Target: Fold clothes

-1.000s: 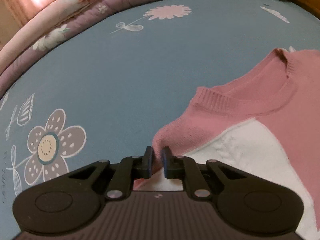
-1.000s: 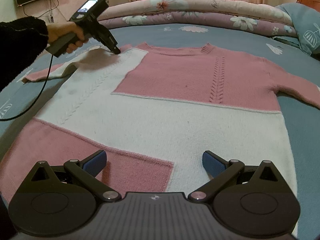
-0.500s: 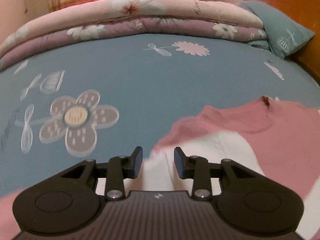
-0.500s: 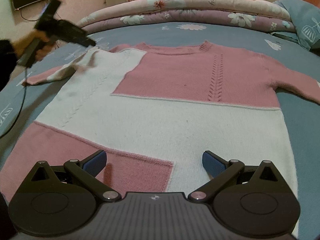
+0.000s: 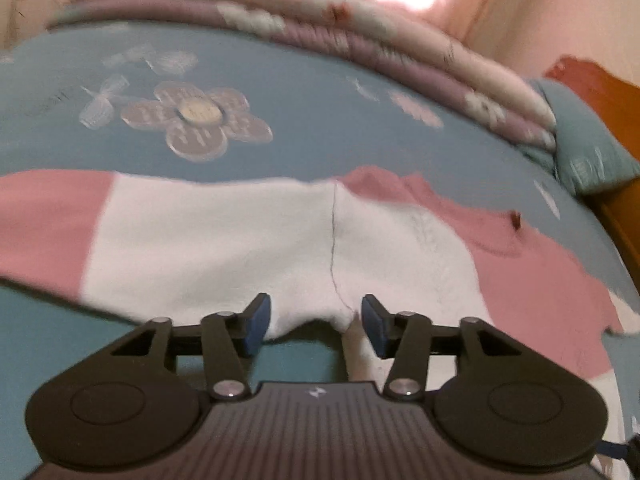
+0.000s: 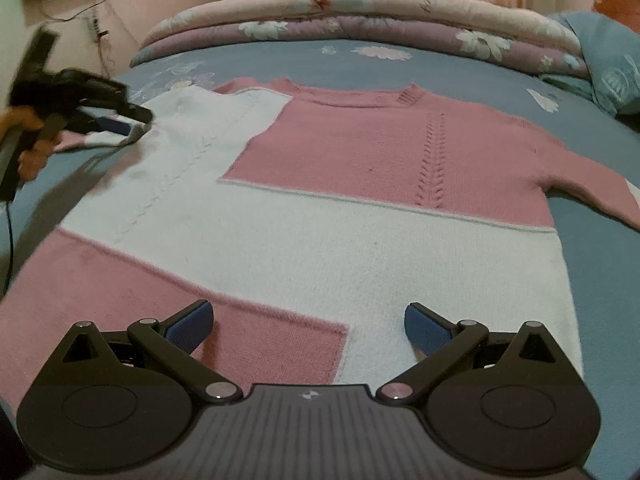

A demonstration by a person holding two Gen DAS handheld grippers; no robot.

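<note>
The pink-and-white sweater [image 6: 320, 216] lies flat on the blue bedsheet [image 6: 600, 280]. The left gripper [image 5: 314, 320], clamped on its shoulder a second ago, has let go and shifted to the armpit, jaws just opening with nothing pinched. The right gripper [image 6: 308, 324] hovers over the hem, jaws wide apart as before.

One pink-and-white sweater [image 6: 320, 216] with two sleeves lies on one blue floral bedsheet [image 6: 600, 264]. Two grippers are present, a left gripper [image 5: 316, 322] and a right gripper [image 6: 308, 326], each with two blue-padded fingers. One rolled quilt [image 6: 360, 8], one blue pillow [image 6: 612, 64] and one hand [image 6: 24, 140] complete the count.
</note>
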